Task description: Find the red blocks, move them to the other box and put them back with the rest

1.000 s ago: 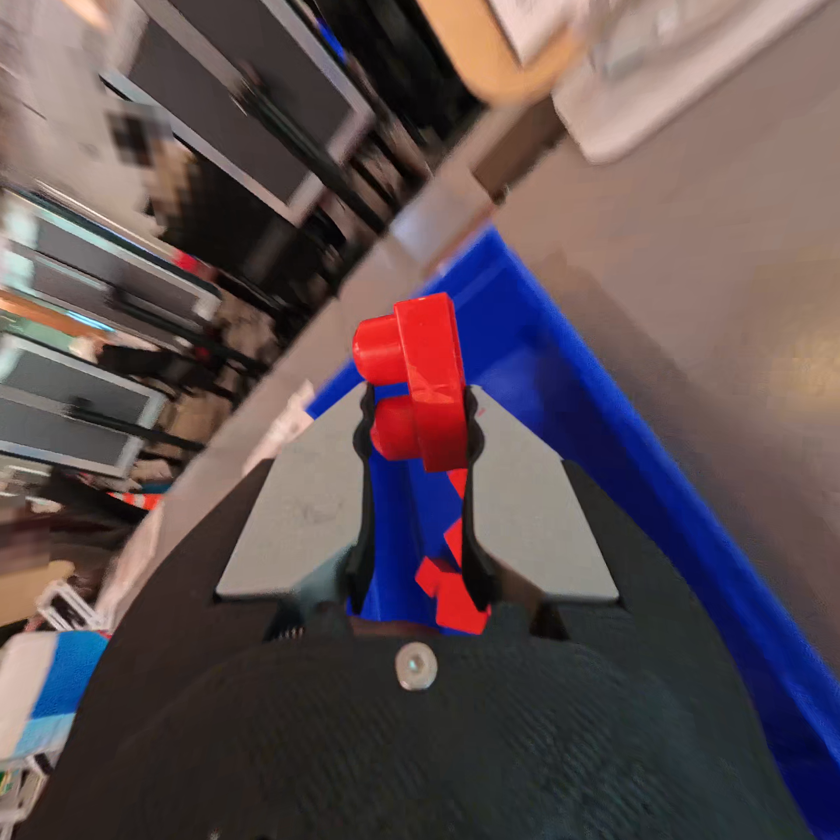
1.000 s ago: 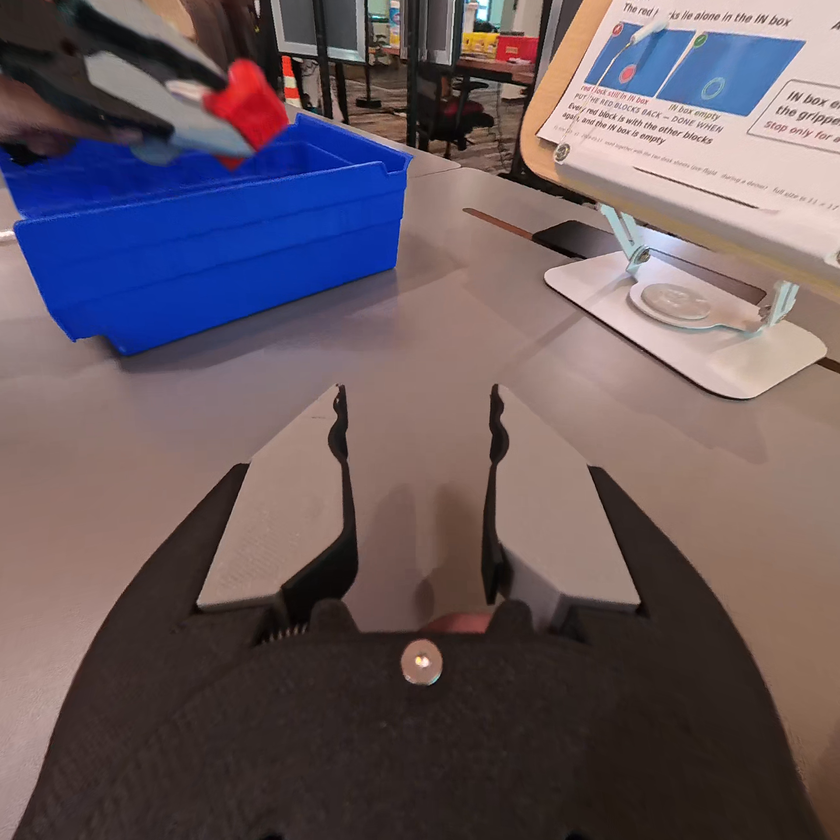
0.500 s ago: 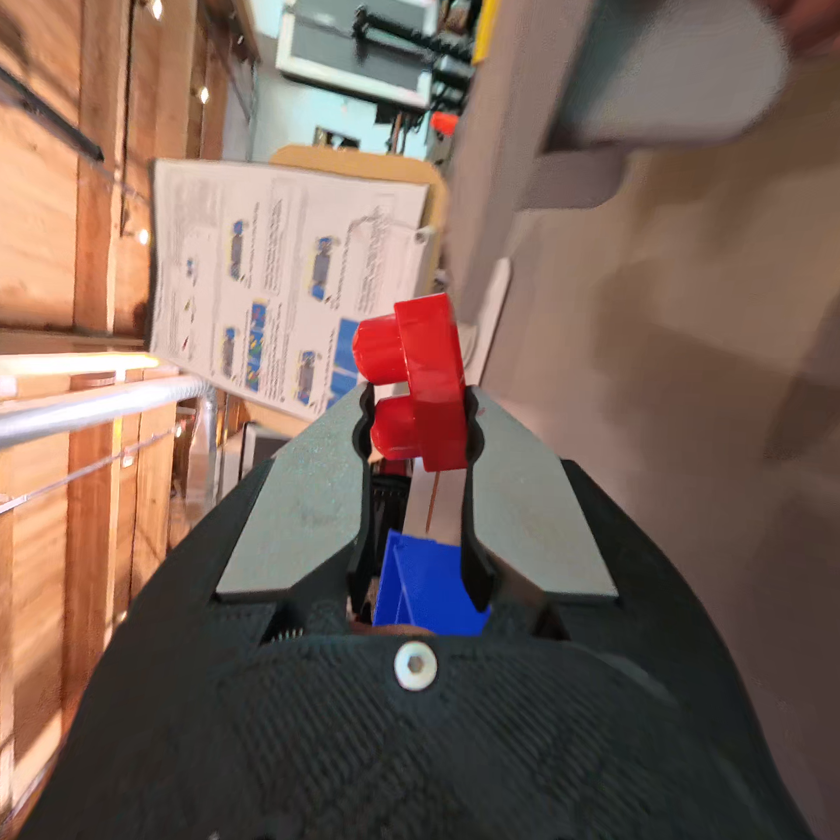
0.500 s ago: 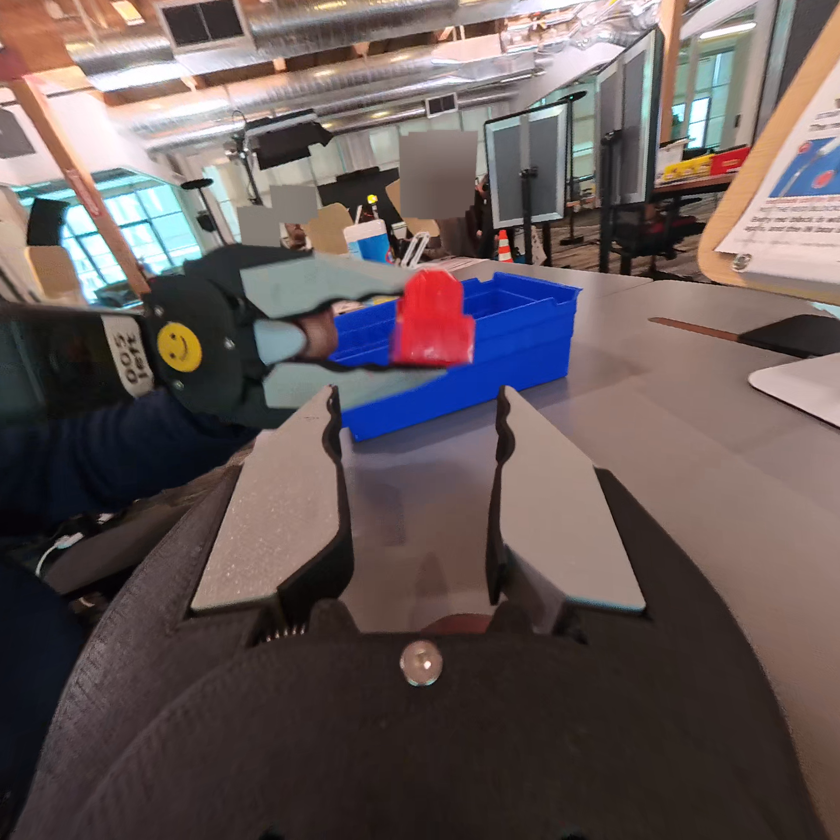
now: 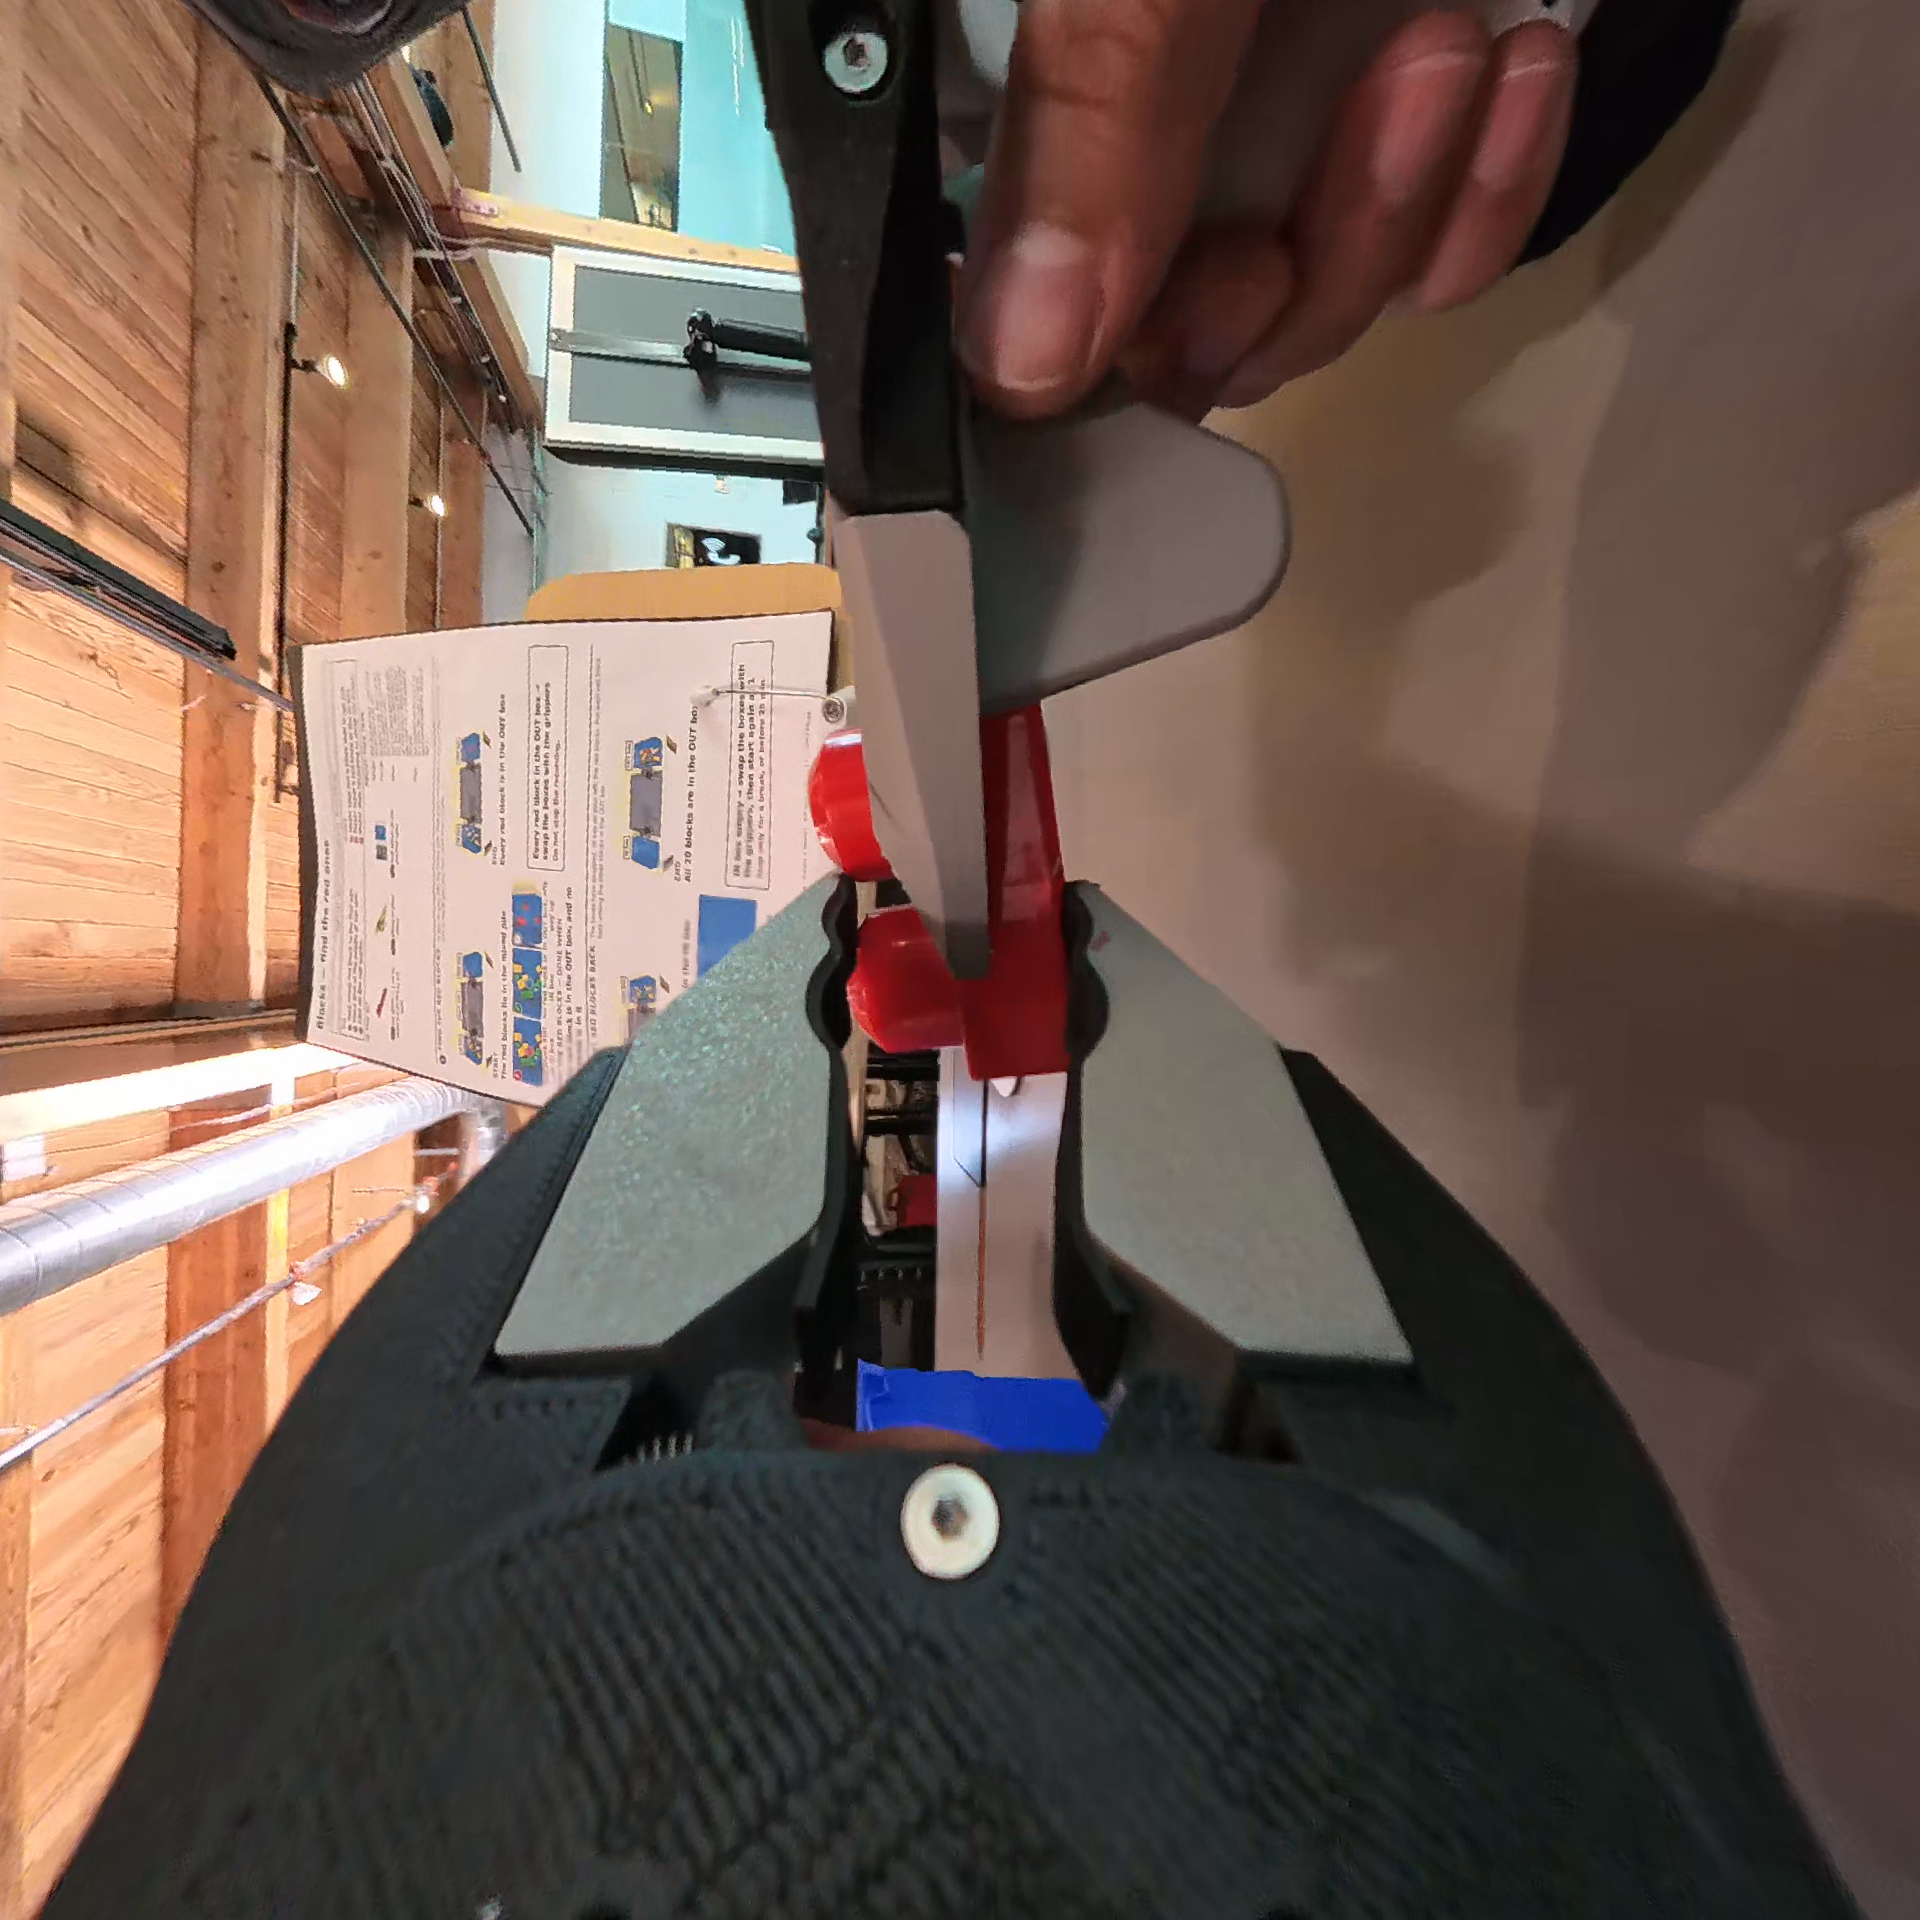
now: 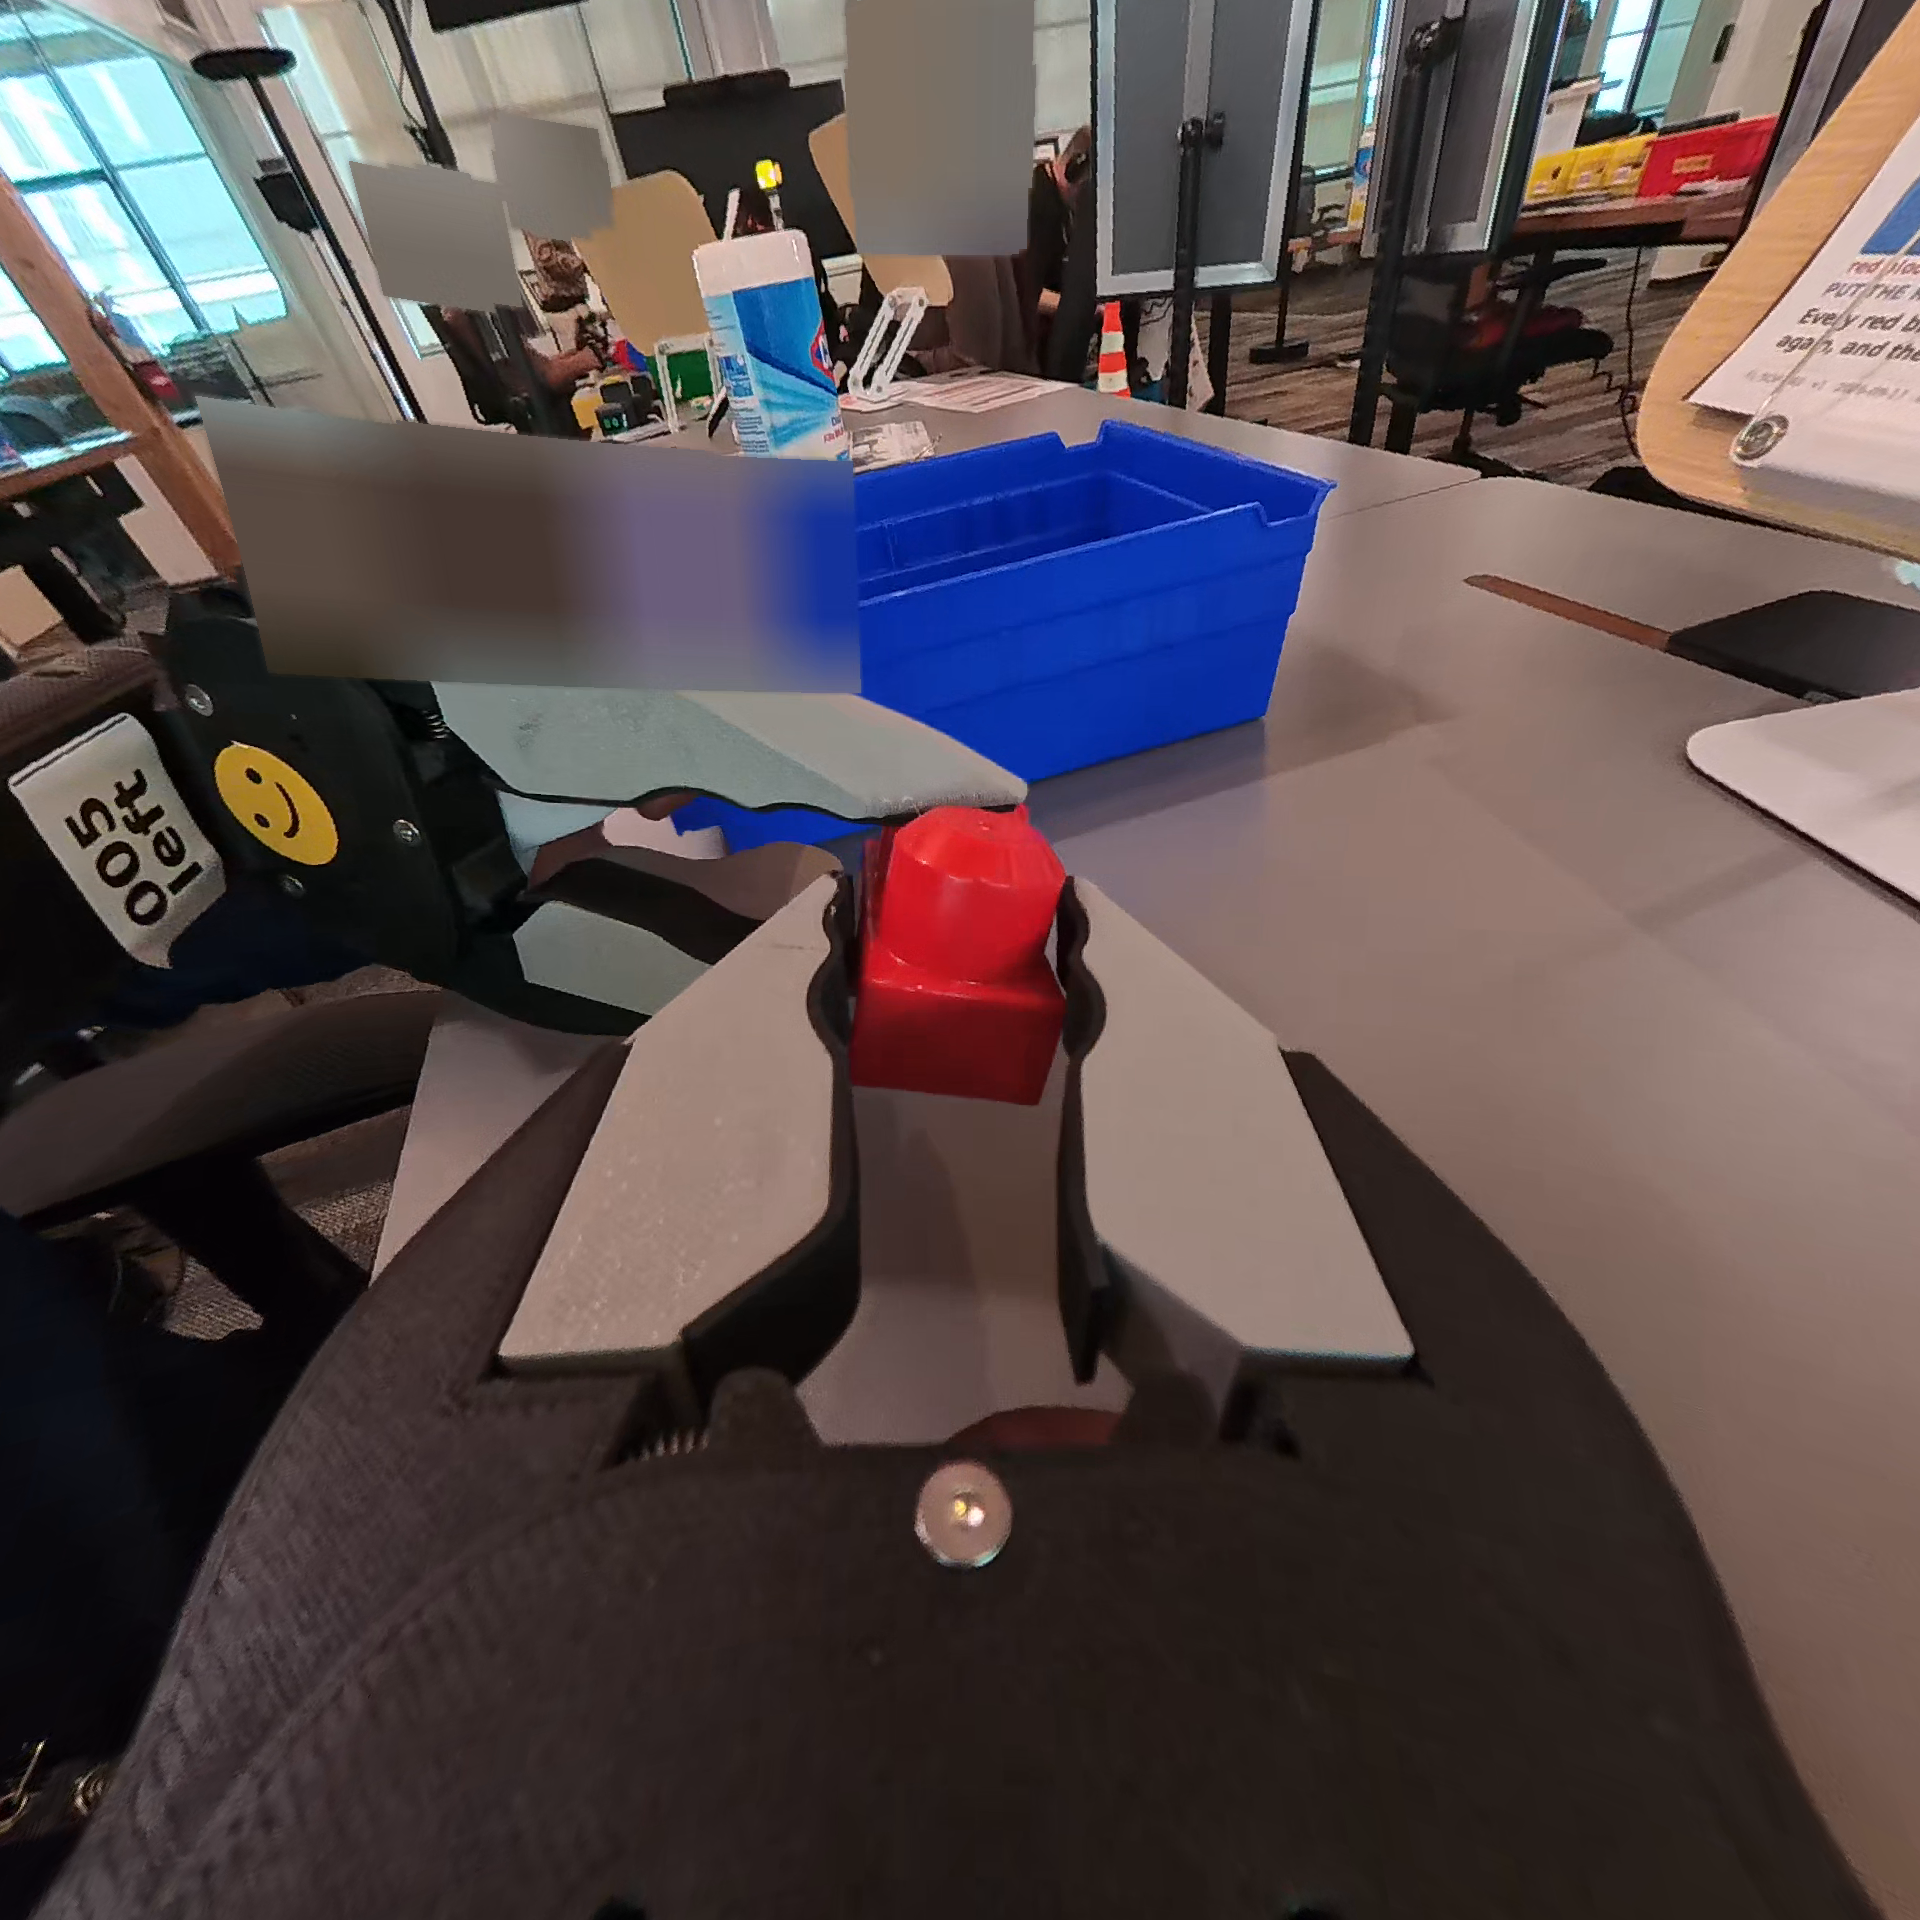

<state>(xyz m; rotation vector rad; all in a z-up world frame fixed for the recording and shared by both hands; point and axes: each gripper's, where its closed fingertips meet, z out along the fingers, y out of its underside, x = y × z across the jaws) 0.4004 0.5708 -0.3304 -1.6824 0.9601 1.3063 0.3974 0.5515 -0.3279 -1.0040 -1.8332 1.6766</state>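
Note:
A red two-stud block [image 5: 1023, 935] hangs in the air above the grey table, held by both grippers at once. In the left wrist view my left gripper [image 5: 956, 940] is shut on it, pads pressing its sides. The right gripper's fingers [image 5: 914, 727] come in from above, across the block. In the right wrist view my right gripper [image 6: 954, 935] is shut on the same red block [image 6: 961, 977], pads against both sides. The left gripper's upper finger [image 6: 748, 753] lies on top of the block. A blue box [image 6: 1091, 623] stands behind it.
A person's hand [image 5: 1195, 208] holds the right gripper. An instruction sheet on a wooden board [image 5: 540, 831] stands at the table's right, on a white stand base [image 6: 1818, 790]. A wipes canister [image 6: 764, 343] stands behind the blue box. A chair sits at the left.
The left gripper carried the red block away from the blue box toward the right gripper. The right gripper rose, moved onto the block and closed its jaws on it.

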